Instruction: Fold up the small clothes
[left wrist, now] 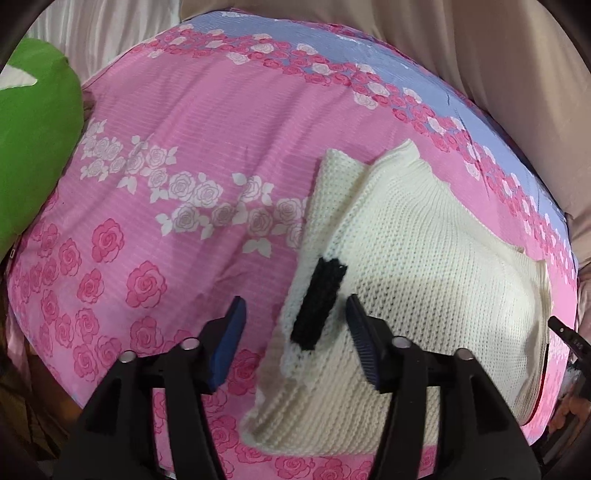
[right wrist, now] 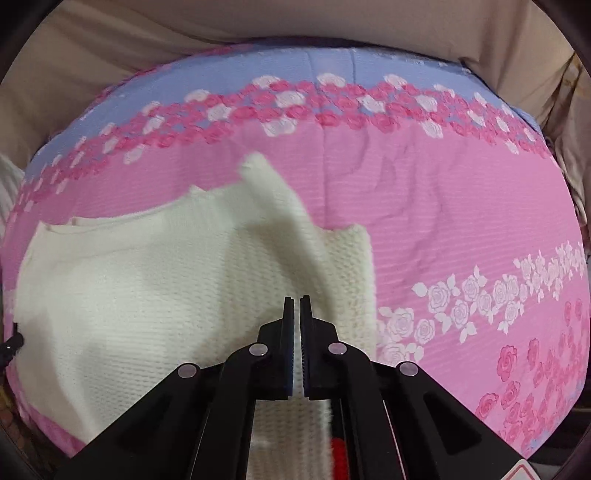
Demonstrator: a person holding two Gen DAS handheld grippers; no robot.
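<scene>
A cream knitted sweater (left wrist: 424, 258) lies partly folded on the pink rose-print bed cover (left wrist: 184, 122). A black knitted strip (left wrist: 319, 302) runs along its left edge. My left gripper (left wrist: 295, 325) hangs open just above that edge, with the black strip showing between its blue pads and neither pad pressing on it. In the right wrist view the sweater (right wrist: 129, 288) fills the lower left, one sleeve folded across it. My right gripper (right wrist: 297, 301) is shut over the knit, and I see nothing caught between its fingers. A red and black knitted detail (right wrist: 338, 450) shows below that gripper.
A green cushion (left wrist: 33, 140) lies at the left edge of the bed. Beige cloth (left wrist: 498, 55) backs the far side, as does beige cloth (right wrist: 258, 22) in the right wrist view. The cover (right wrist: 461, 221) stretches right of the sweater. A black part of the other gripper (left wrist: 569, 332) pokes in at the right.
</scene>
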